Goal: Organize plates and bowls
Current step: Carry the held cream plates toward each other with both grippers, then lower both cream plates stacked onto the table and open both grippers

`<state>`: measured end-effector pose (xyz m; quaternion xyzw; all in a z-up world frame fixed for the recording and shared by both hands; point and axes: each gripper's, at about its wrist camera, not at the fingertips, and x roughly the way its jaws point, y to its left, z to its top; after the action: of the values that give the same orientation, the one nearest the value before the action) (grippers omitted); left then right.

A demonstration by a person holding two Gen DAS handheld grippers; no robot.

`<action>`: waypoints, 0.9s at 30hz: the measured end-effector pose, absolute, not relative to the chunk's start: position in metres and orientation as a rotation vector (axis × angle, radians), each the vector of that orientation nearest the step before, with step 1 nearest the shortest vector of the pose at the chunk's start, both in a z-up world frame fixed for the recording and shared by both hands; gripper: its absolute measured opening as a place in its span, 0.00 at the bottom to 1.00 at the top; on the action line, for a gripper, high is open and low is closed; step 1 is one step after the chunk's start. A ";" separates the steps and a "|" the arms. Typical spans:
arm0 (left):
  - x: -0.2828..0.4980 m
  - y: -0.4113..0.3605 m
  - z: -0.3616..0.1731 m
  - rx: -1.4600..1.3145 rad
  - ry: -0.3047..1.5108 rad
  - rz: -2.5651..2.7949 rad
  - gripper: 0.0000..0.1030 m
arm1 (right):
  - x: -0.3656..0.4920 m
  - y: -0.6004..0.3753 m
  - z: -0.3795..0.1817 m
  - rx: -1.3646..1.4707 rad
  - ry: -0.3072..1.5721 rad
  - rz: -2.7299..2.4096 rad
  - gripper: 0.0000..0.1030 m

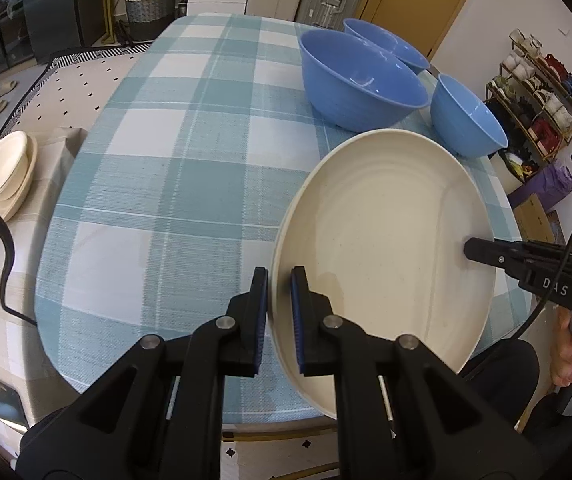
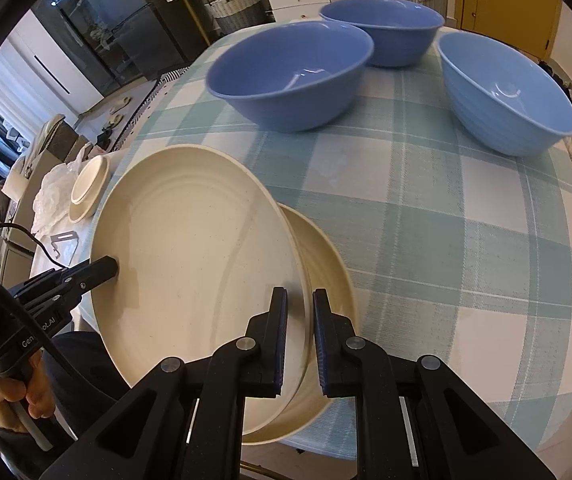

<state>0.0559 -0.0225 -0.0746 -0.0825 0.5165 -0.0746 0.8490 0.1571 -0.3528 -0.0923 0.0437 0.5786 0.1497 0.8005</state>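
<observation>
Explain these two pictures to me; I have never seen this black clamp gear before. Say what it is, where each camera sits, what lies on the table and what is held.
No robot here: a person holds a hand-operated clamp in each hand, each with a wide-angle camera looking along its fingers. One picture looks from the left gripper, the other from the right gripper. Both are shut on opposite rims of one cream plate, held tilted. In the right view a second cream dish shows behind it. Three blue bowls stand on the checked tablecloth. More cream dishes are stacked to the side.
</observation>
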 end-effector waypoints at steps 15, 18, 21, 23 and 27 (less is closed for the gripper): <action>0.064 -0.036 -0.094 -0.150 1.109 -0.153 0.08 | 0.158 -0.362 -0.117 0.099 1.278 0.297 0.12; 0.064 -0.035 -0.095 -0.147 1.112 -0.156 0.08 | 0.158 -0.360 -0.118 0.087 1.276 0.292 0.12; 0.065 -0.035 -0.097 -0.144 1.115 -0.158 0.08 | 0.157 -0.358 -0.118 0.072 1.272 0.285 0.12; 0.066 -0.035 -0.098 -0.151 1.117 -0.160 0.08 | 0.156 -0.357 -0.117 0.062 1.270 0.281 0.12; 0.066 -0.035 -0.100 -0.157 1.122 -0.165 0.09 | 0.154 -0.354 -0.113 0.039 1.265 0.268 0.13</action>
<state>0.0663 -0.0352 -0.0997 -0.0743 0.5307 -0.0782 0.8406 0.1539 -0.3540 -0.1130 0.0184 0.5892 0.1246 0.7981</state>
